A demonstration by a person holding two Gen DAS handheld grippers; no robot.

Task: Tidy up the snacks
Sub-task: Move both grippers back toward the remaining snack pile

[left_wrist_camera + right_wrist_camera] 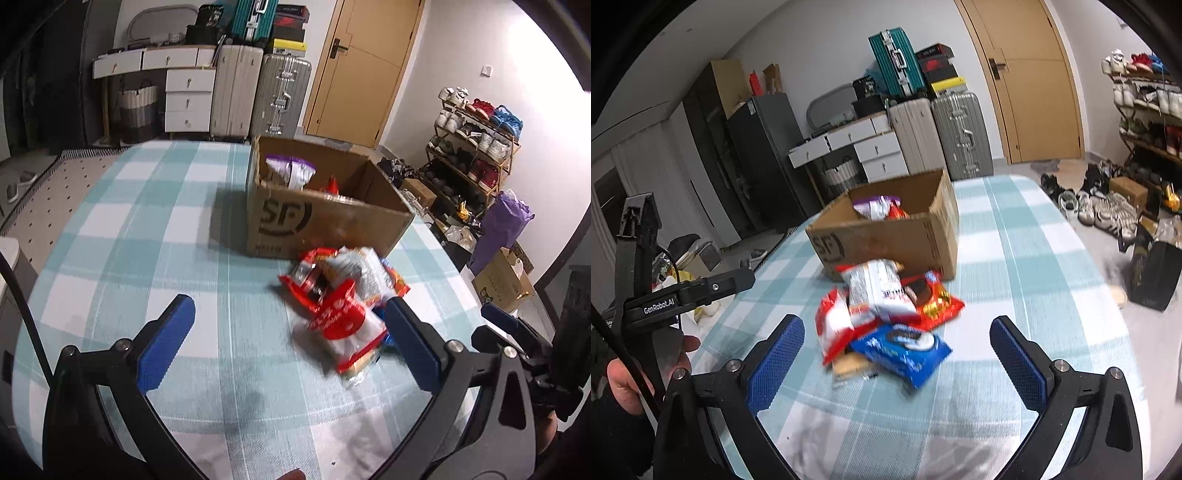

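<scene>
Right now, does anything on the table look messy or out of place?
Yes. Snack packets lie in a loose overlapping heap on the checked cloth, in front of the cardboard box rather than in it. The blue cookie pack sits askew at the front.

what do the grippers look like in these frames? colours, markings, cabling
Both grippers, left and right, share one build: black frames with silver screws and blue textured finger pads. The right wrist view shows white "GenRobot.AI" lettering on the left unit and a thin black cable.
</scene>
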